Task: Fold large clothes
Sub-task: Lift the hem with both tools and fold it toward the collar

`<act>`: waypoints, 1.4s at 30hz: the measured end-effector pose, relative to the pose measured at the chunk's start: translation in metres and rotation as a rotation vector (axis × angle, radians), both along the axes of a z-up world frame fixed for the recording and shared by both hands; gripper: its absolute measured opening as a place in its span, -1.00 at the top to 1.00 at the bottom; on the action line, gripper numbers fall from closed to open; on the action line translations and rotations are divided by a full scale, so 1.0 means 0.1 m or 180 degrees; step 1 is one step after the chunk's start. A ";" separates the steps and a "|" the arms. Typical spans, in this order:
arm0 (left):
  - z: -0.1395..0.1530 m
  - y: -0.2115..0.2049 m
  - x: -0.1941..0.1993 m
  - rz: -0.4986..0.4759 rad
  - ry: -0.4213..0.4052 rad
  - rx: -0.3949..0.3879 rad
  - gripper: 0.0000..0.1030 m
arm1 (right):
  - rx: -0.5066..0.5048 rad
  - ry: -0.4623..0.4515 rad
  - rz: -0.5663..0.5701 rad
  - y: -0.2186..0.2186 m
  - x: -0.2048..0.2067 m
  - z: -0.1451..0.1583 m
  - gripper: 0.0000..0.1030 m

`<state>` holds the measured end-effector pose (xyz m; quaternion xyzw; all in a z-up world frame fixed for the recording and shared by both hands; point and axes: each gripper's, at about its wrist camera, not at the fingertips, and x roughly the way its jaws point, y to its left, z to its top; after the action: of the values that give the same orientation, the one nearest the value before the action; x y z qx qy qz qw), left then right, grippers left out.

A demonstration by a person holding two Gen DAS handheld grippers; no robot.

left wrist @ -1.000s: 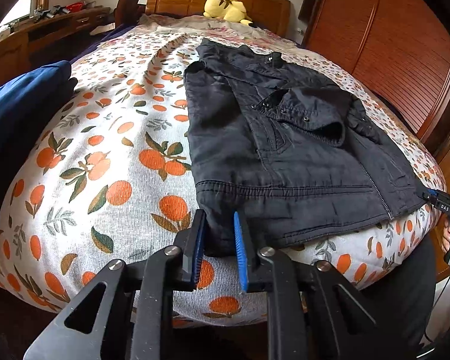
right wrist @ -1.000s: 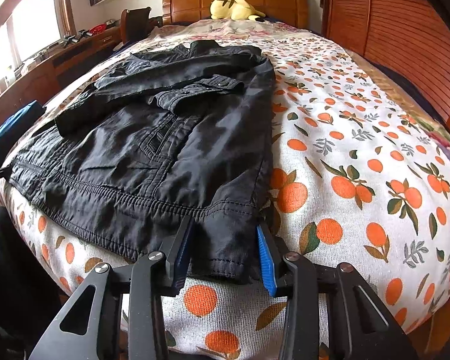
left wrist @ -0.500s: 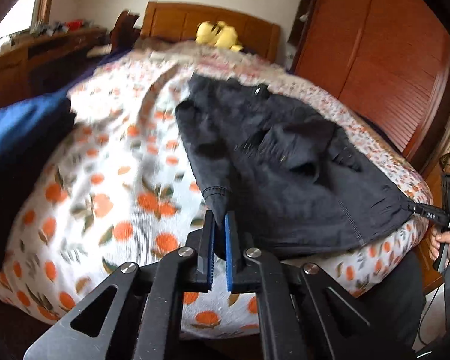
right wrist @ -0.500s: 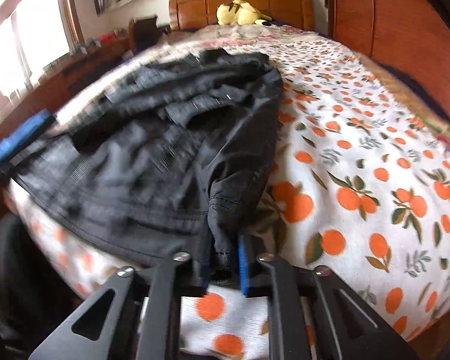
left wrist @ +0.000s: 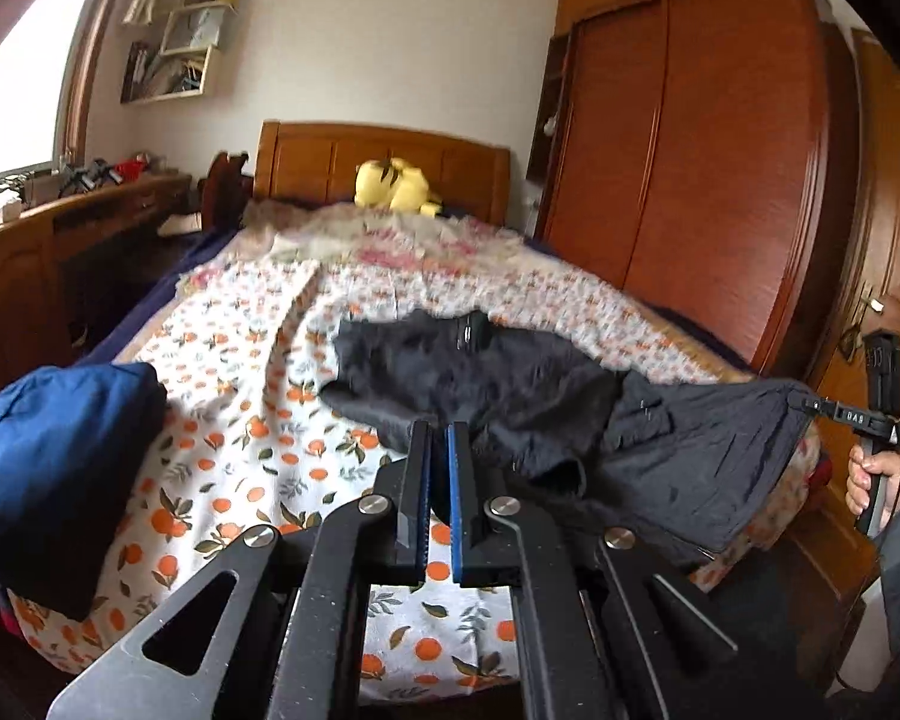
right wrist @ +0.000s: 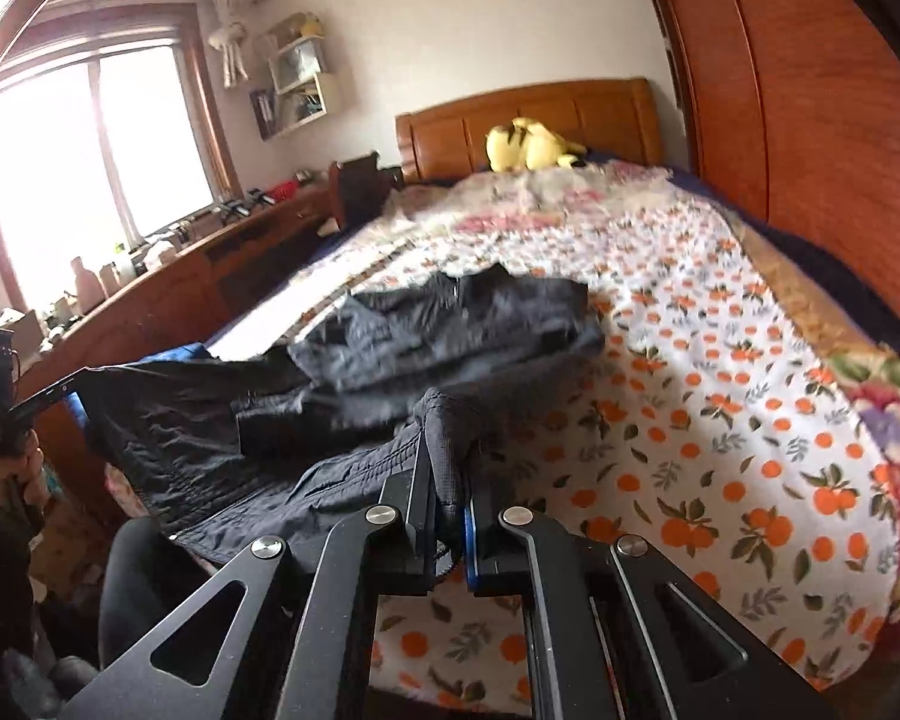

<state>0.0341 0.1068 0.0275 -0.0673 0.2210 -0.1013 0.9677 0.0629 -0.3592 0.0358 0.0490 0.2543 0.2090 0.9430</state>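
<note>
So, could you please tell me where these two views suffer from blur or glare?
Left wrist view: the black jacket and far bedding are motion-smeared, the window at the left edge blown out. Right wrist view: the window glares white, washing out the desk; the jacket's far part is blurred.

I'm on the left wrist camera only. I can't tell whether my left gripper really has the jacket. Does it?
Observer: Yes. The right wrist view shows the left gripper pinching one corner of the jacket, held up above the bedspread.
Operator: How much cloth is in the right one?
Observer: The right gripper is shut on a bunched fold of the jacket that sticks up between its fingers.
Operator: What's on the bed's right side?
Observer: A floral blanket lies along the bedspread's right edge.
</note>
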 end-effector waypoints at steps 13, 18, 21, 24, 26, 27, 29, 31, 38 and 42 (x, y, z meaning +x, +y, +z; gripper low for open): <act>0.62 0.02 -0.71 0.0038 -0.0560 0.0007 0.91 | 0.0191 -0.0471 0.0205 -0.19 -0.98 0.48 0.90; 0.40 -0.05 -0.45 0.0001 -0.0369 0.0085 0.91 | 0.0149 -0.0302 0.0145 -0.19 -0.74 0.16 0.89; 0.26 0.00 -0.31 0.0071 -0.0257 0.0059 0.91 | 0.0046 -0.0245 0.0094 -0.15 -0.56 0.05 0.89; 0.06 0.08 -0.09 0.0142 -0.0087 0.0034 0.91 | 0.0058 -0.0146 0.0108 -0.11 -0.34 -0.12 0.89; -0.05 0.12 0.02 0.0159 0.0016 0.0009 0.91 | 0.0114 -0.0023 0.0114 -0.06 -0.17 -0.26 0.89; -0.12 0.15 0.09 0.0167 0.0070 -0.0019 0.91 | 0.0128 0.0048 0.0109 -0.04 -0.07 -0.38 0.89; -0.21 0.15 0.18 0.0175 0.0136 -0.0040 0.91 | 0.0129 0.0155 0.0091 0.00 0.11 -0.51 0.89; -0.29 0.14 0.29 0.0184 0.0187 0.0014 0.91 | 0.0151 0.0219 0.0075 0.03 0.30 -0.64 0.89; -0.54 0.19 1.02 0.0235 0.0424 0.0043 0.91 | 0.0117 0.0256 -0.0023 0.14 1.04 -0.70 0.89; -0.48 0.19 1.56 0.0330 0.0450 0.0248 0.91 | -0.0022 0.0189 -0.0102 0.24 1.54 -0.61 0.89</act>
<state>0.1897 0.1255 -0.0206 -0.0480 0.2888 -0.0374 0.9555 0.2172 -0.3353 -0.0248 0.0560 0.2821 0.1913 0.9384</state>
